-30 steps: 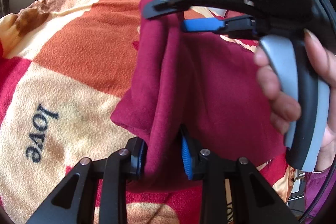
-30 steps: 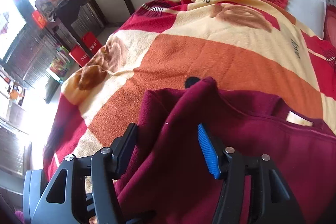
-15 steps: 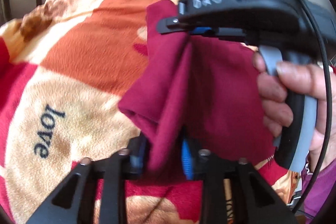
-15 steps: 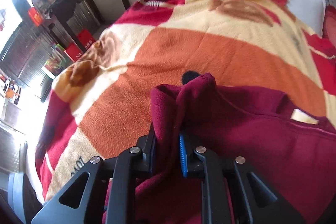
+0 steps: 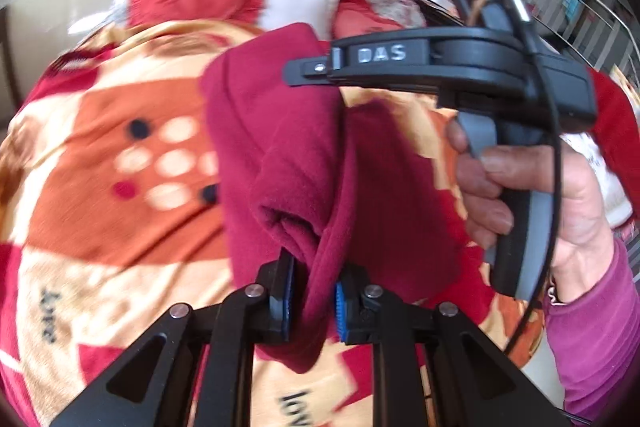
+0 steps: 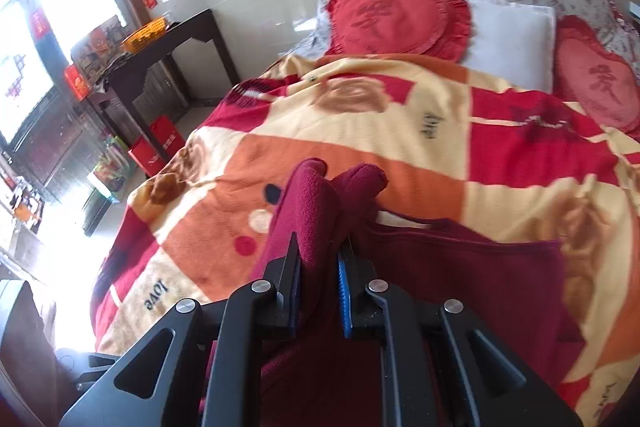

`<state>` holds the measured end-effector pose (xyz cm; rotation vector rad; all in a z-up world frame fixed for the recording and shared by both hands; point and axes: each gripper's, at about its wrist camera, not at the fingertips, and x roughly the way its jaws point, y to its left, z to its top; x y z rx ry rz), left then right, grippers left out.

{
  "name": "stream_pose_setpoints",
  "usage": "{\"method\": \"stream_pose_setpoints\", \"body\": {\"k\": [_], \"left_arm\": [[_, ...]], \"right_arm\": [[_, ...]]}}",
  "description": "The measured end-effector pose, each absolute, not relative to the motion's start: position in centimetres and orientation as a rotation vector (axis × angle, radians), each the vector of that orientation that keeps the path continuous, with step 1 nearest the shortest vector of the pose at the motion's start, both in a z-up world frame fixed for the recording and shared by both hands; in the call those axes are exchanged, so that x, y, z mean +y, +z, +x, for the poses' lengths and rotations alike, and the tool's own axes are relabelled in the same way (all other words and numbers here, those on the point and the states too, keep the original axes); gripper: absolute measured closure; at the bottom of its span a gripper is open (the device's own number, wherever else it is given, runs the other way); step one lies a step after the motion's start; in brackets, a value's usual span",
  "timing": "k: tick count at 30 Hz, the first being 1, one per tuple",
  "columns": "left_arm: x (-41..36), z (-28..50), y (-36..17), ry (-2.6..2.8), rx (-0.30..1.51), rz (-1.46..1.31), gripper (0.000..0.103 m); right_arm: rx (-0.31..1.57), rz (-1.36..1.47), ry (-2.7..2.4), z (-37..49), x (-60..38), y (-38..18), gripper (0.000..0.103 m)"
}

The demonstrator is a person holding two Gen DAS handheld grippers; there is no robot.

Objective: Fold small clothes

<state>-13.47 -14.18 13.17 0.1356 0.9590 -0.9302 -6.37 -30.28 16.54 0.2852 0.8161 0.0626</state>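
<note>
Maroon fleece garment [image 5: 280, 147] hung bunched above the blanketed bed [image 6: 360, 131], open blanket all round. Long axis ran between grippers. Left gripper [image 5: 312, 301] closing, pads pinching one gathered end; right gripper [image 6: 319, 279] clamped on the other. Fabric thick, fuzzy, creased.

Left wrist view is pretty smeared, so the blanket [image 5: 120, 131] print is mush, the right gripper [image 5: 316, 69] tips vanish behind the maroon garment [image 5: 280, 147], the sleeve [image 5: 592, 339] runs off the frame edge, and the red cushion [image 6: 392, 15] lettering is unreadable.
</note>
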Motion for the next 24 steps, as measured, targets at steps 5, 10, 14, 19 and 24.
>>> {"method": "stream_pose_setpoints", "body": {"k": [5, 10, 14, 19, 24], "left_arm": [[-20.3, -15.4, 12.7, -1.014, 0.948, 0.198, 0.087], [-25.0, -17.4, 10.2, -1.049, 0.989, 0.26, 0.079], [-25.5, -17.9, 9.0, -1.079, 1.069, 0.27, 0.047], [-21.8, -17.4, 10.4, -1.048, 1.003, 0.317, 0.034], [-18.5, -16.0, 10.7, -0.908, 0.918, 0.37, 0.03]], "right_arm": [[0.807, 0.317, -0.027, -9.7, -36.1, 16.2, 0.103], [0.844, 0.366, -0.113, -12.0, -41.0, 13.0, 0.103], [0.884, 0.378, -0.182, -12.7, -43.3, 9.0, 0.103], [0.864, 0.531, -0.207, -14.3, -45.2, 7.6, 0.098], [0.8, 0.515, -0.159, -18.7, -43.2, 11.6, 0.071]]}}
